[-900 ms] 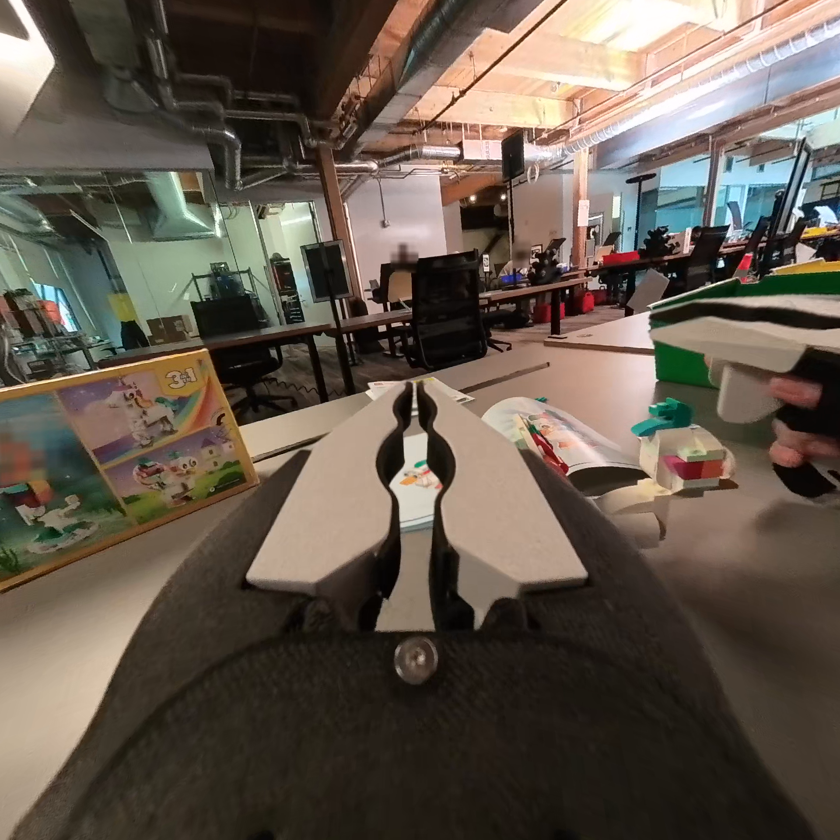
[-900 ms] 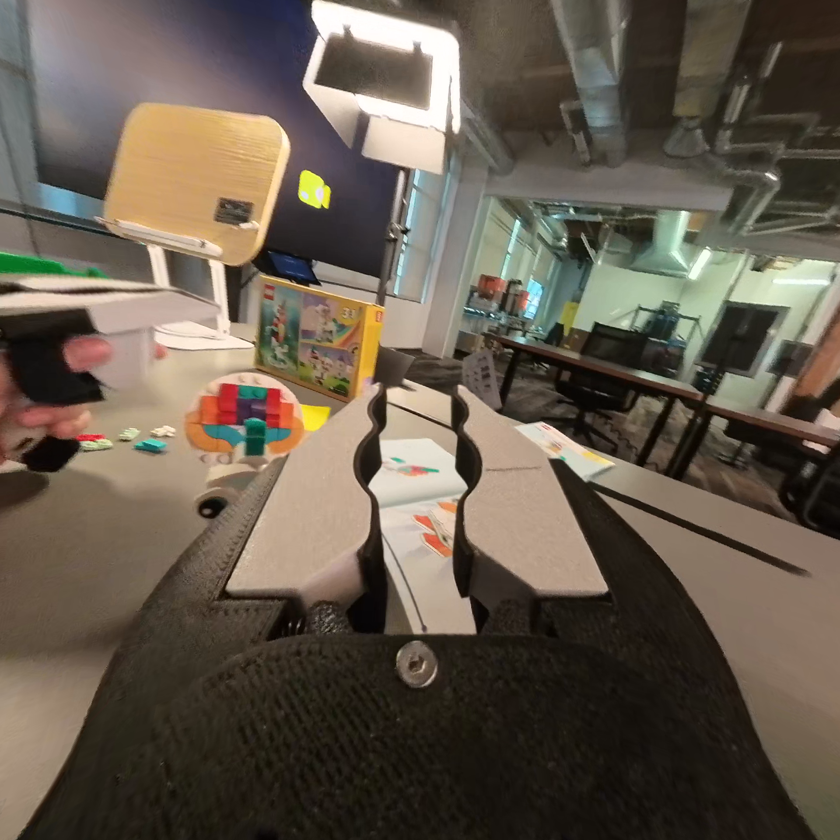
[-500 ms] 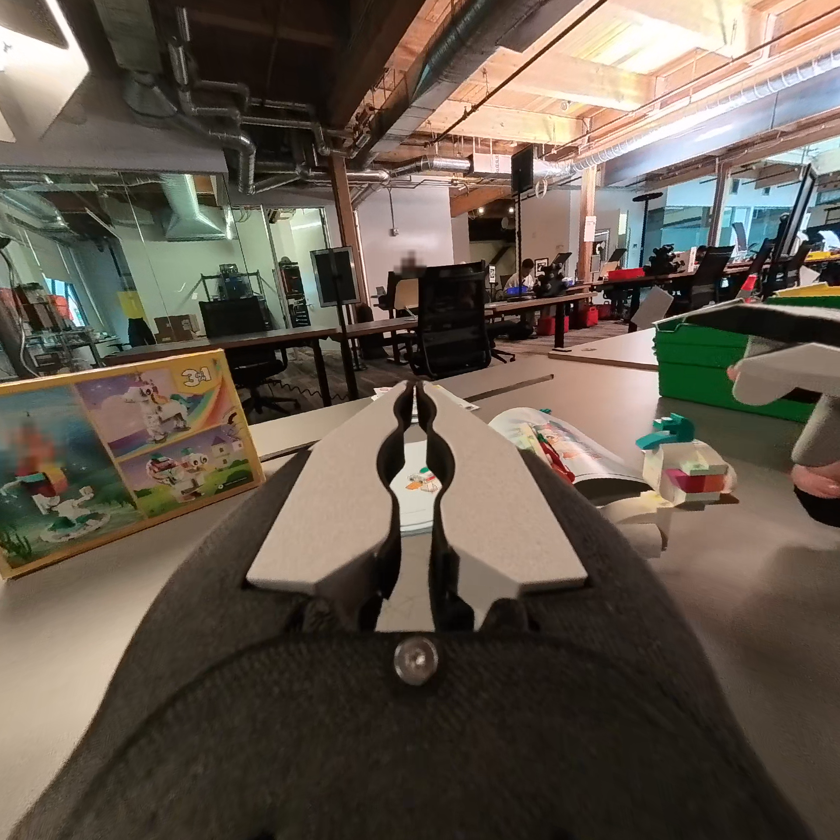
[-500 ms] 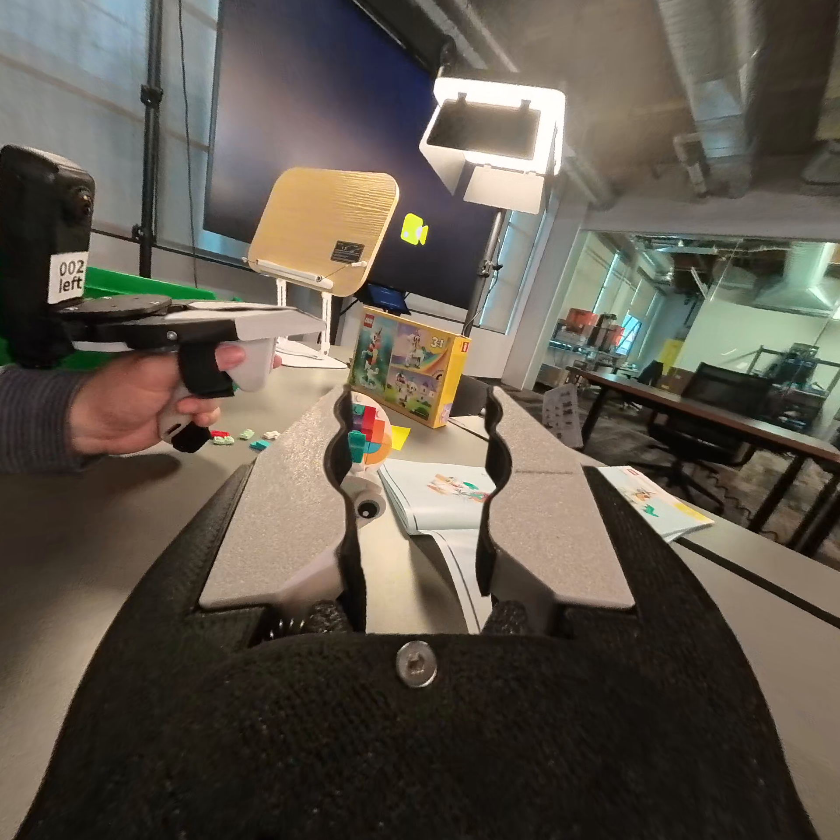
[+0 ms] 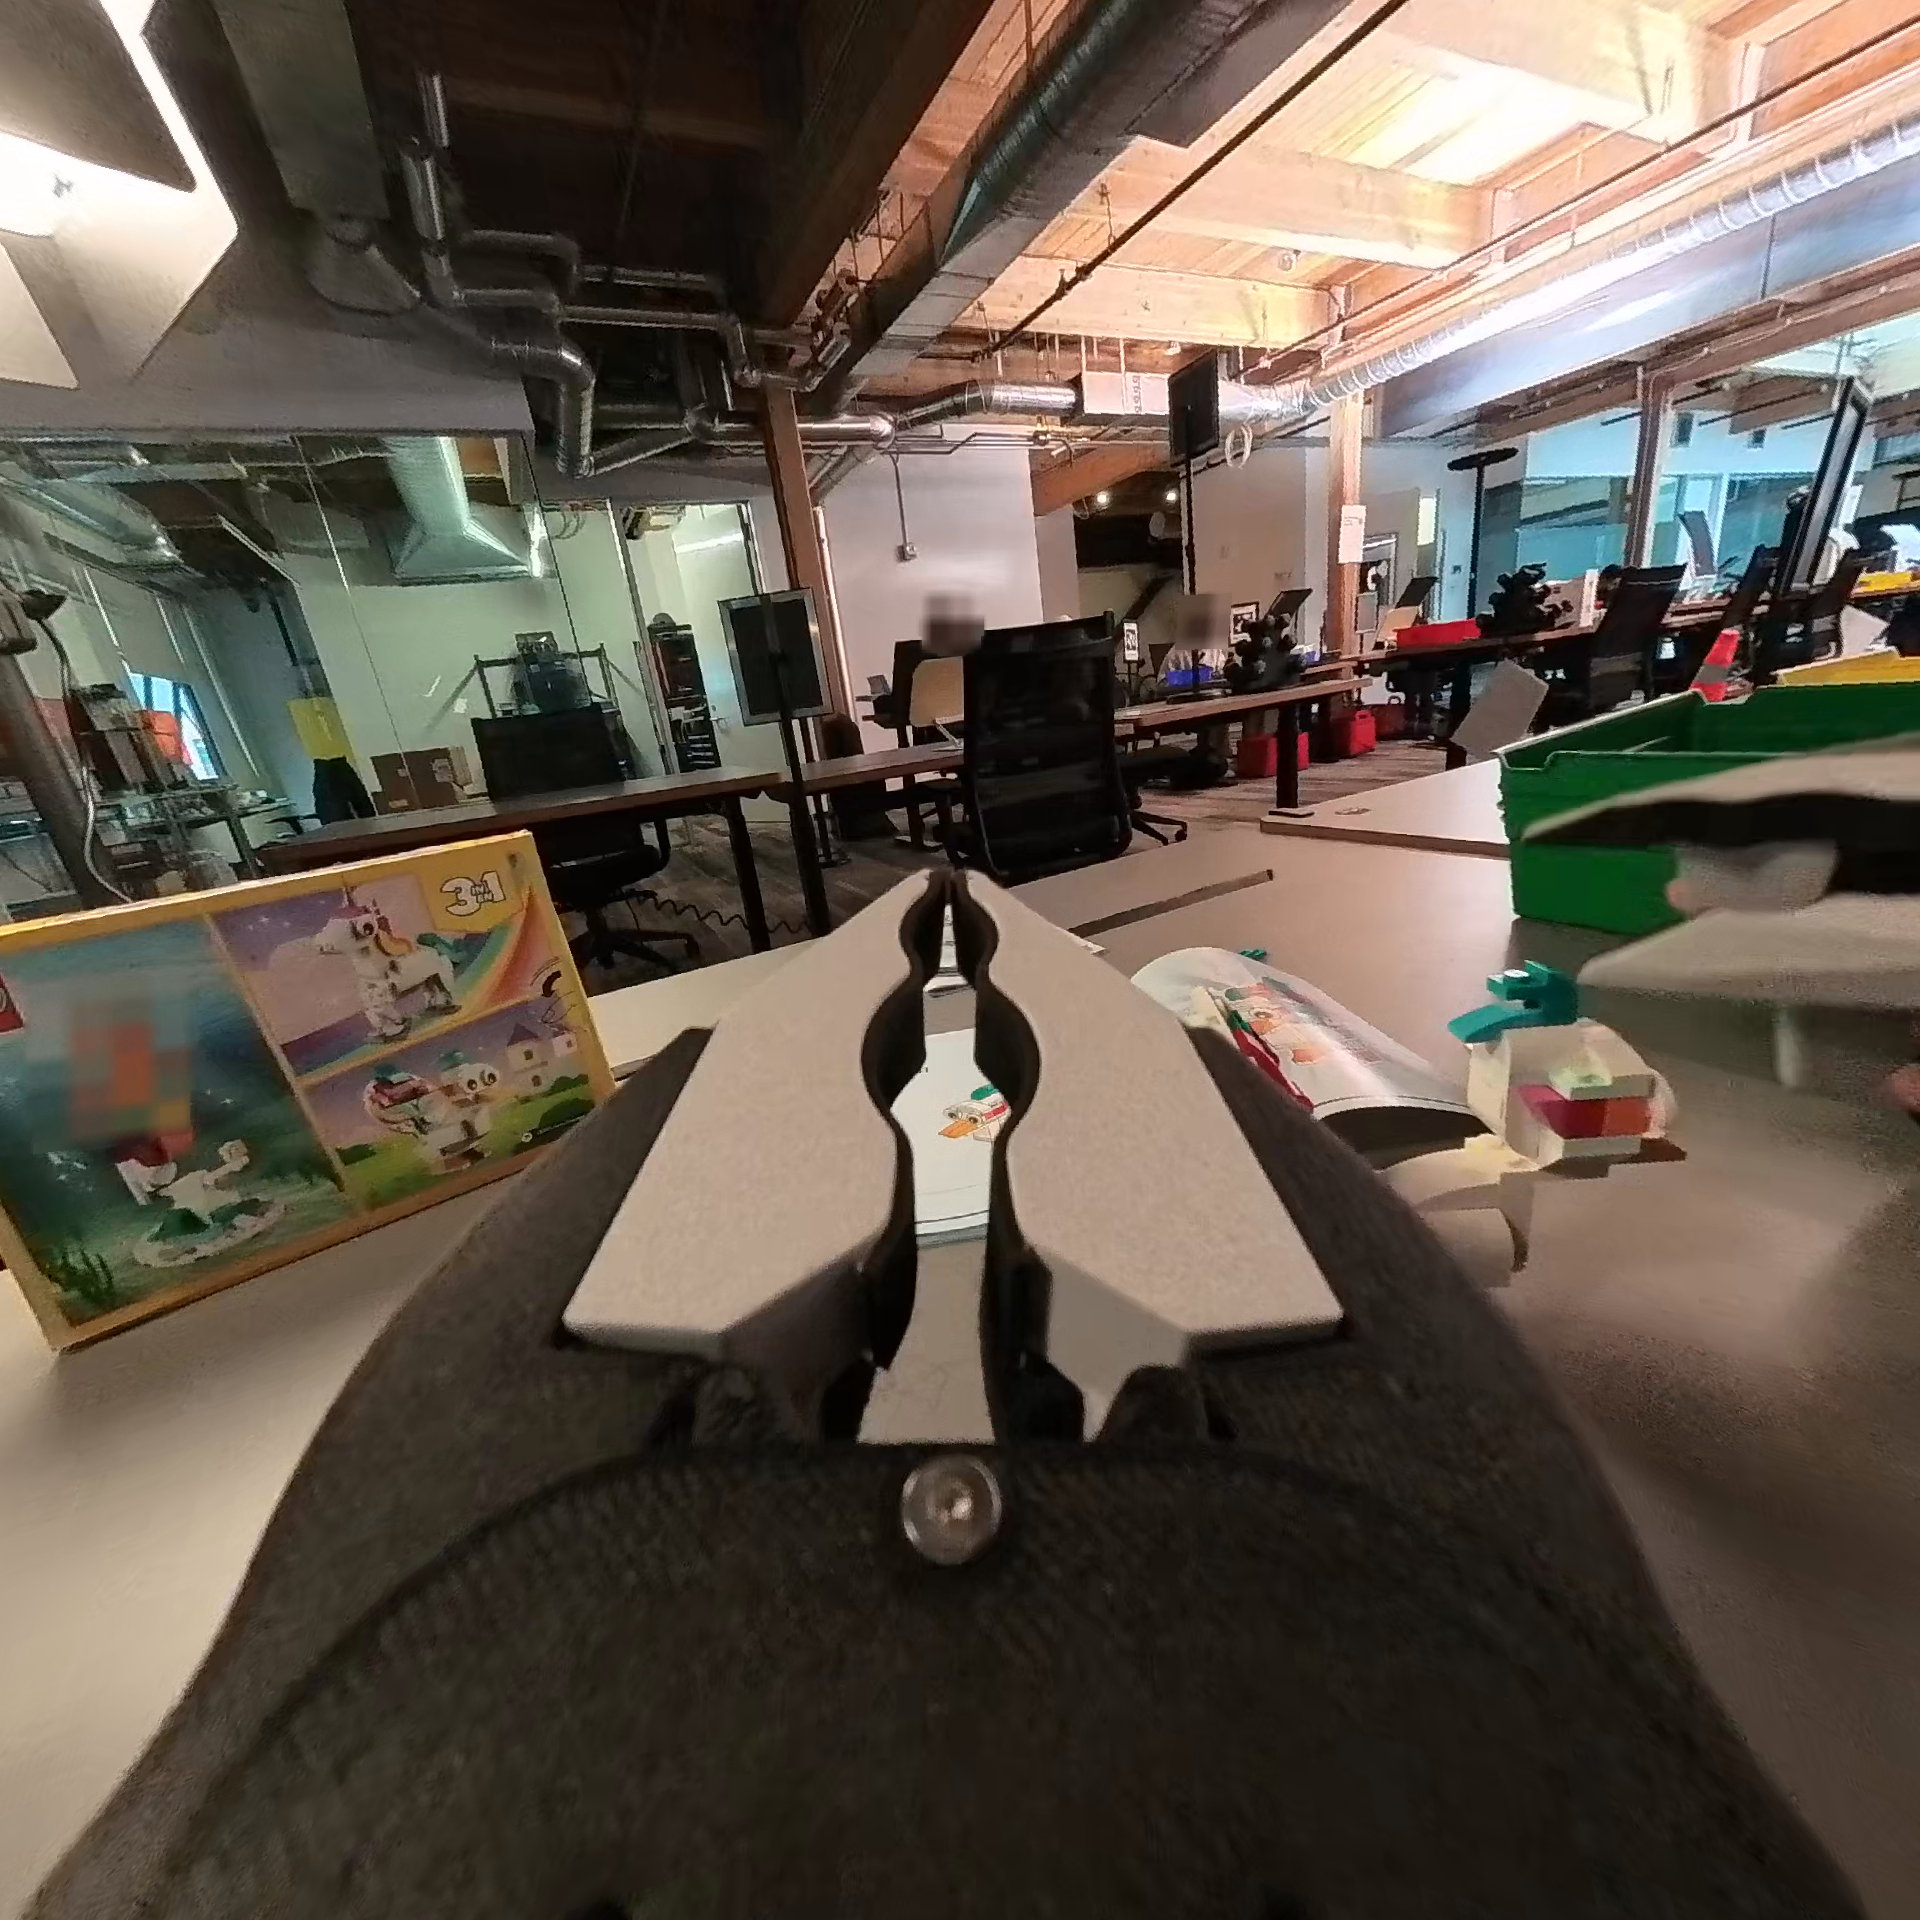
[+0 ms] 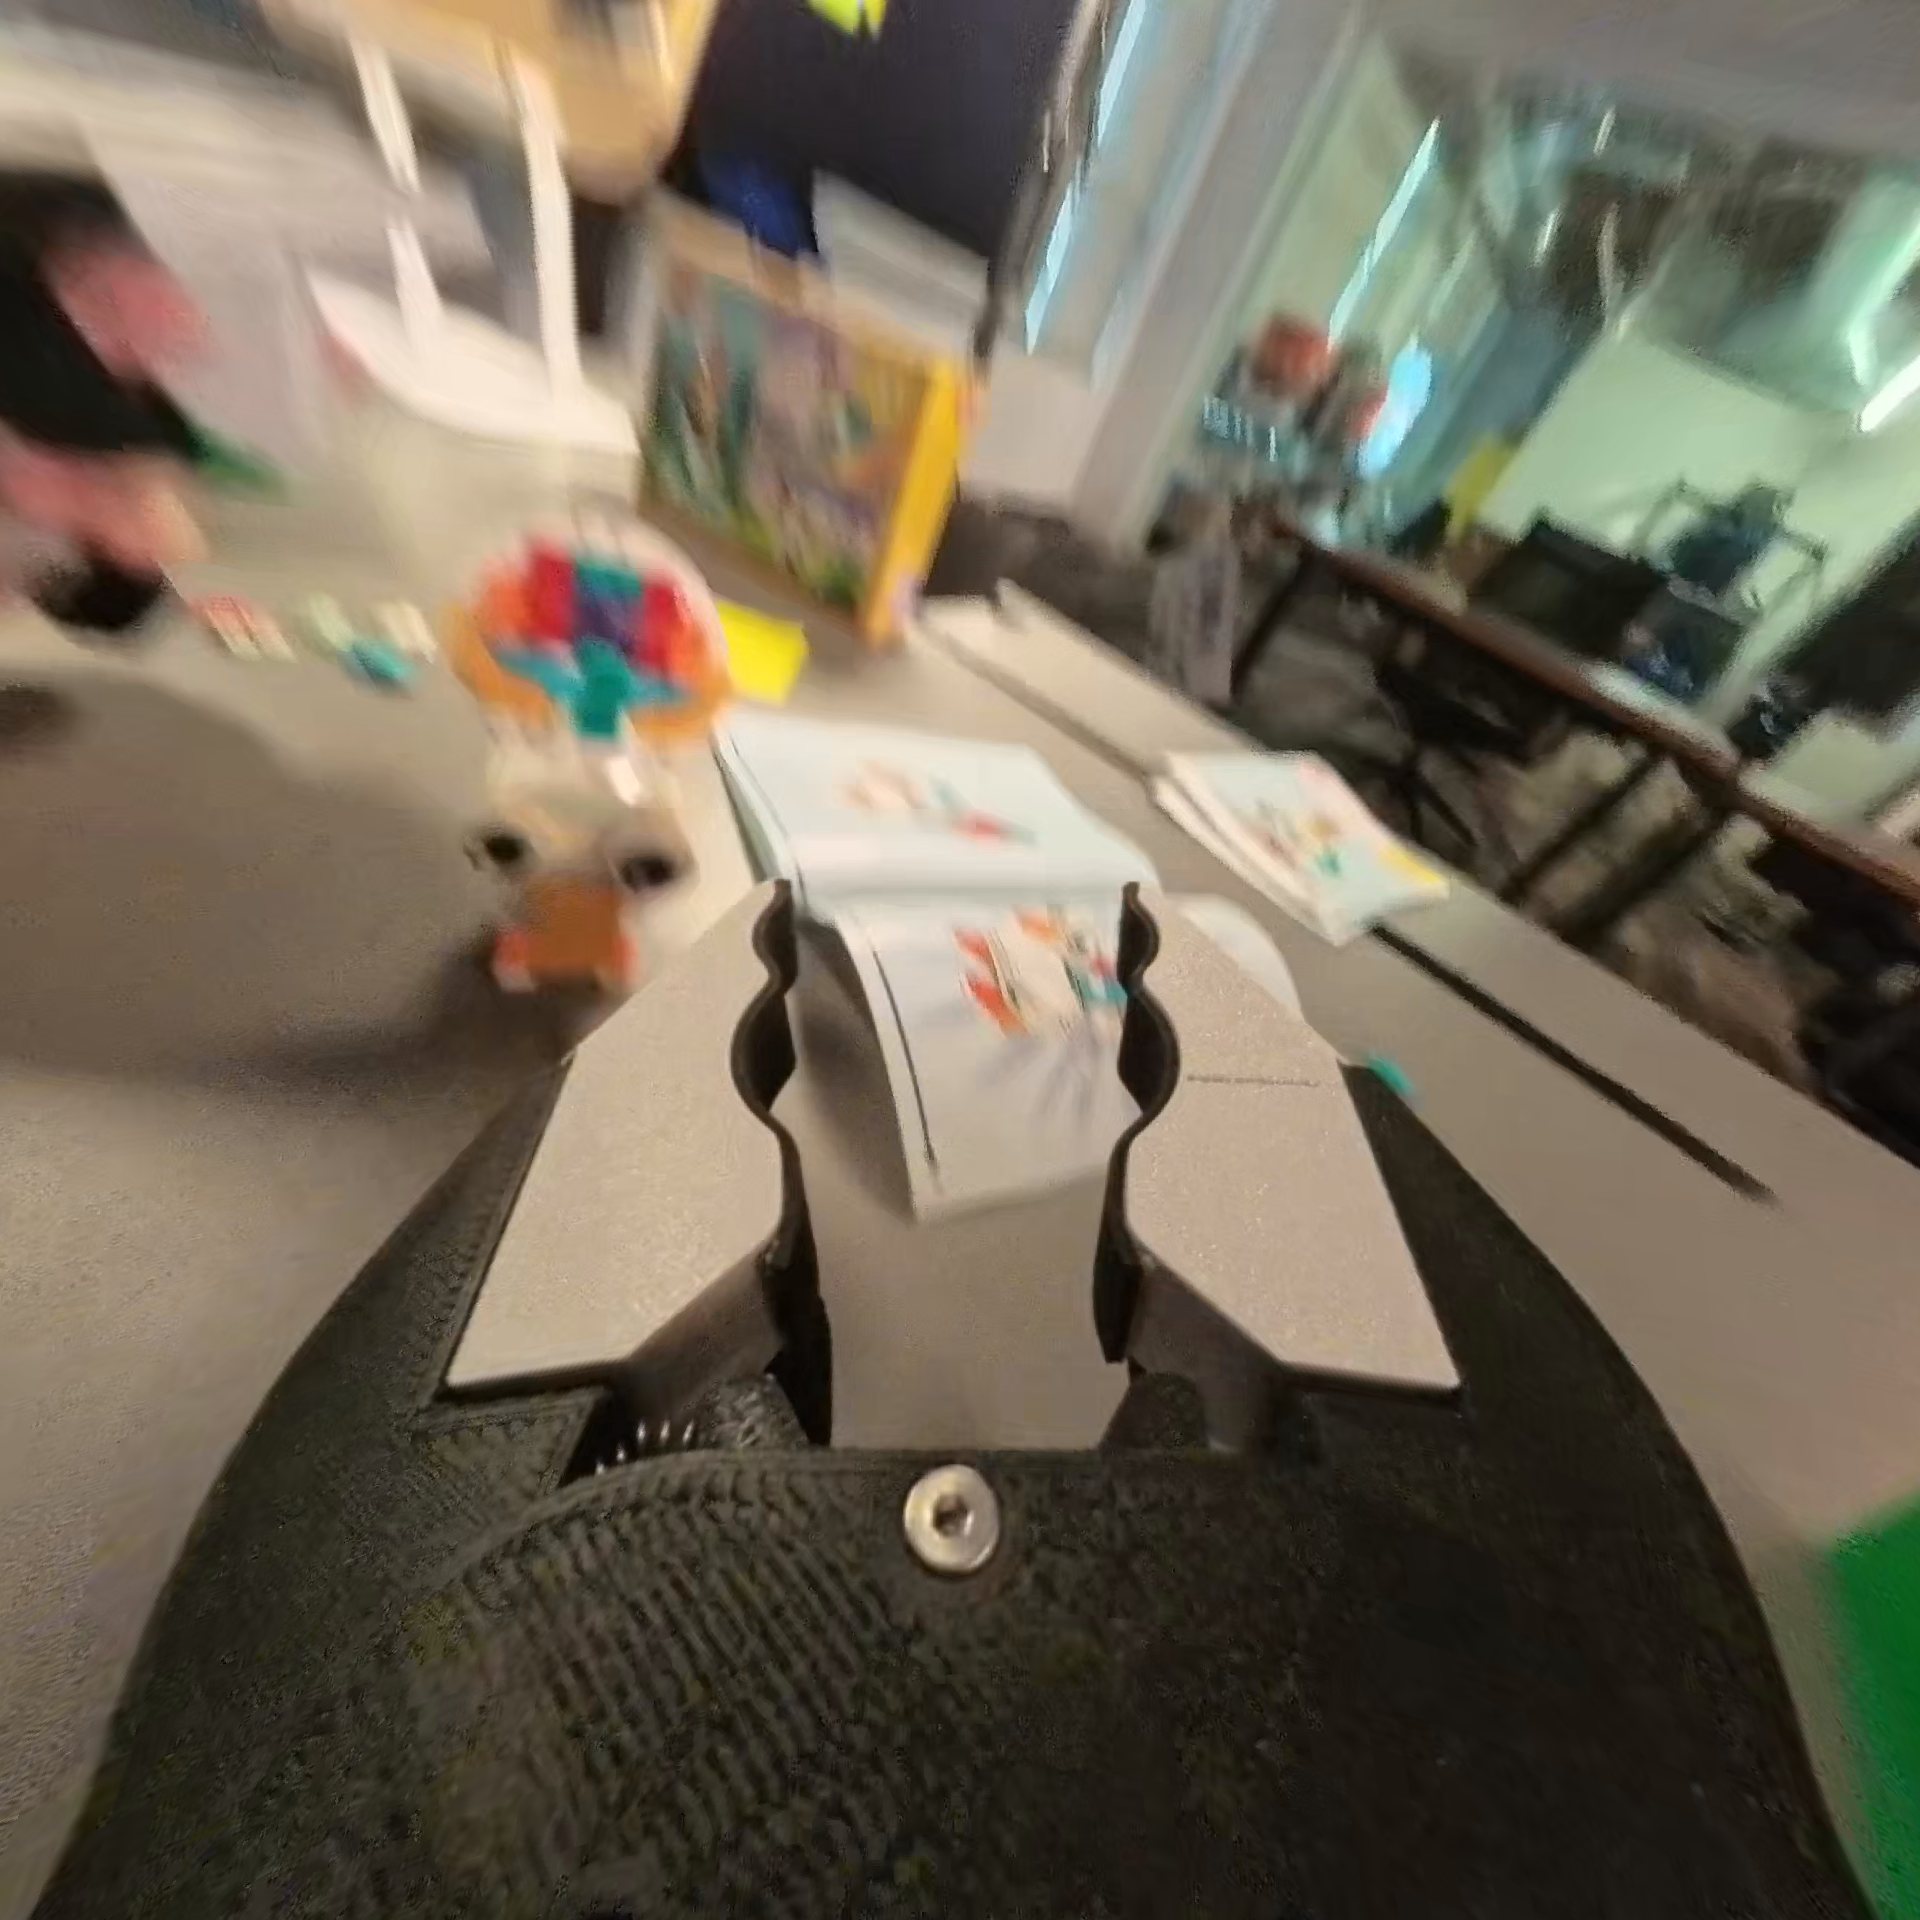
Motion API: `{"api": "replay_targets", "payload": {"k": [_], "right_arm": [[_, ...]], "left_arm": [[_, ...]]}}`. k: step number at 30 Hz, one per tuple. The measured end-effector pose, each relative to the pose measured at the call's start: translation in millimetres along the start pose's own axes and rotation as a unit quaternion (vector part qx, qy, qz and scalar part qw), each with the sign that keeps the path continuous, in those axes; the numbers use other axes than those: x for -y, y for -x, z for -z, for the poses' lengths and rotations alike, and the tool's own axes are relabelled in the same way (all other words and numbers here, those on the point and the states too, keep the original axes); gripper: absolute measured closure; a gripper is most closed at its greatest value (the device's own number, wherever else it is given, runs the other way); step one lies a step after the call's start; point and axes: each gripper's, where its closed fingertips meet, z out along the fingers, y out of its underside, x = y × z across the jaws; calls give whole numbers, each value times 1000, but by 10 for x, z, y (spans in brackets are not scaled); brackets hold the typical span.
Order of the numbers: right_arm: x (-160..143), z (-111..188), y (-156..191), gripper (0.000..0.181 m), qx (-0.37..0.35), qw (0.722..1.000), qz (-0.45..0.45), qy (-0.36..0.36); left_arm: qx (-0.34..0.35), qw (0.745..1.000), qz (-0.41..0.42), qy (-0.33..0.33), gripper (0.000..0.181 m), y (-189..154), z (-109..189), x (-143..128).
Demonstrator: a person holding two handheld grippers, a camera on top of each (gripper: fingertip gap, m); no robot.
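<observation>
Open-plan office with exposed ducts and desks behind; I'm working on a grey table (image 5: 1714, 1351). My left gripper (image 5: 948, 902) hovers low over the table with its tips pinched together on nothing. Ahead of it, past the tips, lies an open instruction booklet with pale blue pages (image 5: 961, 1132). Toward the left edge a yellow-framed toy brick box with unicorn artwork (image 5: 291, 1081) stands upright. Off to the right of the booklet sits a small white brick-built animal with teal and red pieces (image 5: 1558, 1091), and behind it a green plastic bin (image 5: 1621, 821) near the far right edge.

My right gripper (image 6: 956, 914) has its fingers spread apart, empty. That view is heavily motion-blurred. Its gap frames the near curled page of the booklet (image 6: 966, 1039), close above it, contact unclear. The brick animal (image 6: 582, 748) faces me just left of the booklet, apart from the fingers. A few loose small bricks (image 6: 312, 629) lie further left, a yellow note (image 6: 764, 649) sits by the box, and a second closed booklet (image 6: 1299, 842) lies to the right.

Nothing is held in either gripper. The right one is nearest the booklet page, the left nearest the booklet's far half.
</observation>
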Motion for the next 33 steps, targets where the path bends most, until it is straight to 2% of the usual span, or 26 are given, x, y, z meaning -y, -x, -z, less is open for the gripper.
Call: {"api": "replay_targets", "payload": {"k": [3,6,7,9,11,13,14,18,21,24,27,31,33], "right_arm": [[-429,-79,34,121,16,990,67,121],[-613,-170,113,125,39,978,105,177],[-668,-197,113,132,41,973,113,196],[-721,-252,43,136,25,965,138,221],[-793,-285,-68,145,-1,951,180,252],[-851,-295,-207,172,-30,933,225,280],[-845,-295,-291,181,-48,924,249,286],[-716,-304,-563,181,-75,894,329,296],[-446,-424,-601,181,-58,878,402,254],[-126,-653,-484,179,-29,891,412,188],[21,-931,-303,164,16,915,374,149],[-36,-1249,-120,136,65,953,248,163],[-42,-1336,-76,132,82,970,164,162]], "left_arm": [[-2,1000,1,-3,181,-10,2,17],[-5,1000,3,0,181,-21,-6,5],[-7,1000,6,2,181,-24,-11,-6],[-7,1000,8,5,181,-27,-18,-19],[-6,1000,6,6,181,-21,-20,-26],[-5,1000,7,7,180,-13,-21,-28],[-5,1000,8,7,180,-8,-23,-30],[-5,1000,17,10,180,1,-32,-37],[-4,1000,19,9,180,6,-32,-34],[-3,1000,20,9,181,12,-35,-35],[-3,1000,21,11,180,17,-38,-47],[-1,1000,21,10,180,26,-34,-38],[1,1000,20,9,180,35,-32,-31]]}}
